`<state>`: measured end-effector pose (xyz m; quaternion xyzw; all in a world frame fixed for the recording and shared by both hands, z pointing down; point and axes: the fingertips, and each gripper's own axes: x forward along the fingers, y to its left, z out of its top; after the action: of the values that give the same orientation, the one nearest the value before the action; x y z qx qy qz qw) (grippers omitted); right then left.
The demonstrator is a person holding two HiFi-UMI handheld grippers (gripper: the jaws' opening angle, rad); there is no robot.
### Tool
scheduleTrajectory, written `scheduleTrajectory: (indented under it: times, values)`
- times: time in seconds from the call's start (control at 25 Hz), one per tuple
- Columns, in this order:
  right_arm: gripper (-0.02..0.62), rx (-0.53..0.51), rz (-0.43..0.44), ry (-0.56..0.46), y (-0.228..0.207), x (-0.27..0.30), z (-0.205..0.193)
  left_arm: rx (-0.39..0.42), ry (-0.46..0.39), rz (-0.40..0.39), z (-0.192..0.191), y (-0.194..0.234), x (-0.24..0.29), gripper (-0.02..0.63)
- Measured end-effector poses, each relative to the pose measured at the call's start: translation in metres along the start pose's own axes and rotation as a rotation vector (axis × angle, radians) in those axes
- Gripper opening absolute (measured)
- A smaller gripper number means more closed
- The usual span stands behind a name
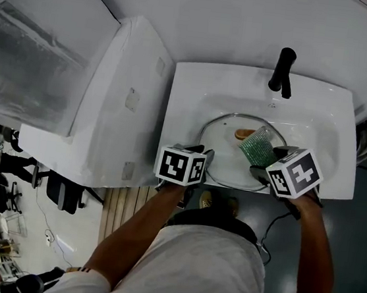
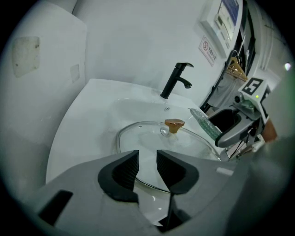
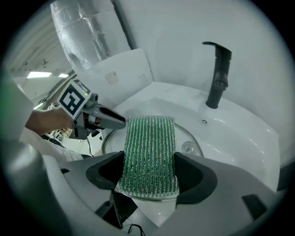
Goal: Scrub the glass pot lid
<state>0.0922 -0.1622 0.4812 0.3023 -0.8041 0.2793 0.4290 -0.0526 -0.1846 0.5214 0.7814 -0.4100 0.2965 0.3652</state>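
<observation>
White sink [image 1: 198,84], glass pot lid [image 1: 225,156] in its basin.

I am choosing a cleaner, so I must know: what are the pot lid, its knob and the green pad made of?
Pot lid: clear, smooth glass; the sink shows through it.
Knob: glossy amber-brown, probably plastic or wood.
Scrub pad: green woven mesh with silvery glittering threads, likely synthetic.
</observation>
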Motion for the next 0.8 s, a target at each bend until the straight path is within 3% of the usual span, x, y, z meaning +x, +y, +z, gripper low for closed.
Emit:
scheduleTrajectory:
  times: [0.4, 0.8]
  values:
    - [0.337, -0.180, 0.023, 0.060, 0.051, 0.016, -0.005, -0.007, -0.004, -0.001, 0.000, -0.001, 0.000, 0.130]
    - [0.337, -0.132, 0.040, 0.033, 0.035, 0.018, -0.019, -0.016, -0.010, -0.002, 0.000, 0.001, 0.001, 0.130]
